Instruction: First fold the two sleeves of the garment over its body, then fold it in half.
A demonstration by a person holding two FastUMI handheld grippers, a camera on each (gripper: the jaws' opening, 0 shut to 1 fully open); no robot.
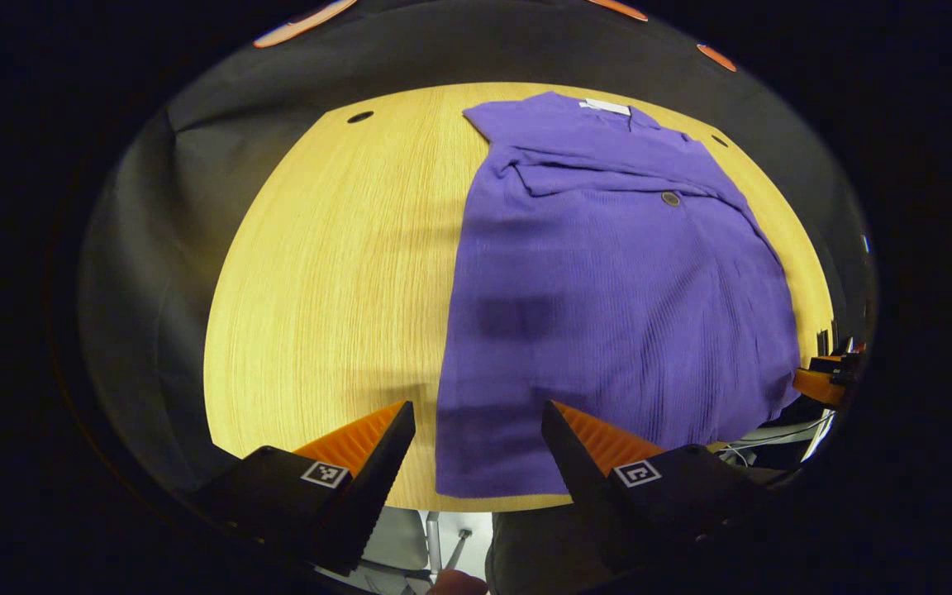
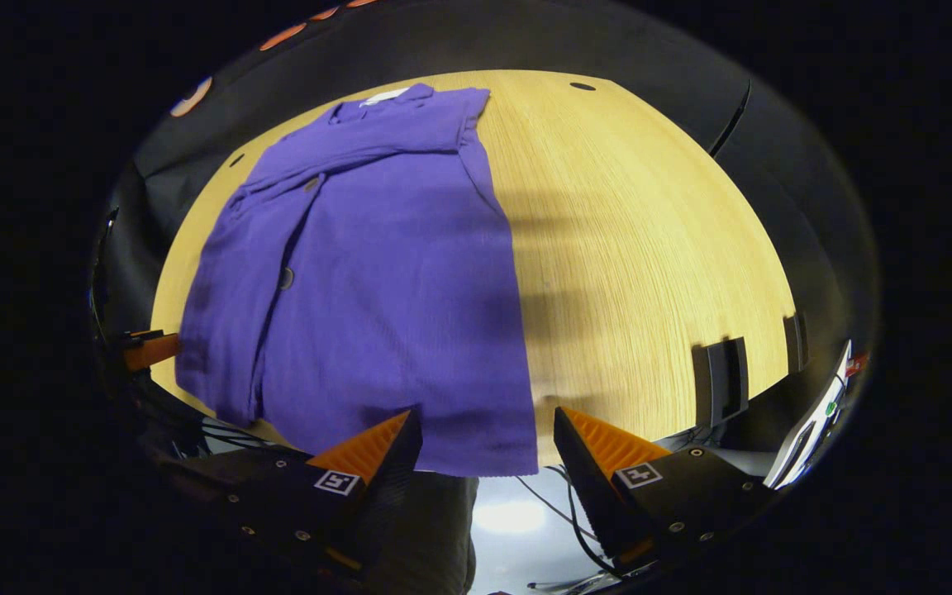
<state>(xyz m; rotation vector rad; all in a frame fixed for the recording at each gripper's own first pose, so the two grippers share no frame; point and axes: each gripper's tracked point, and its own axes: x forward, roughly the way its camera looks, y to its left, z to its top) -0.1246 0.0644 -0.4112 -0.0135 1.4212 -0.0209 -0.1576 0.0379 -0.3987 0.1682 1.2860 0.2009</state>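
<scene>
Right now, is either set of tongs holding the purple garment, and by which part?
Nothing is held. The left tongs and right tongs both stand open above the near hem of the garment, which lies flat on the table.

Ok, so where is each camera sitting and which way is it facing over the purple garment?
Left gripper view: rides the left gripper, at the table's near edge, facing across the purple cardigan; its open fingers flank the hem's left corner.
Right gripper view: rides the right gripper, facing the same way; open fingers at the hem's right corner.
Shared: cardigan, table, sleeves already folded.
</scene>
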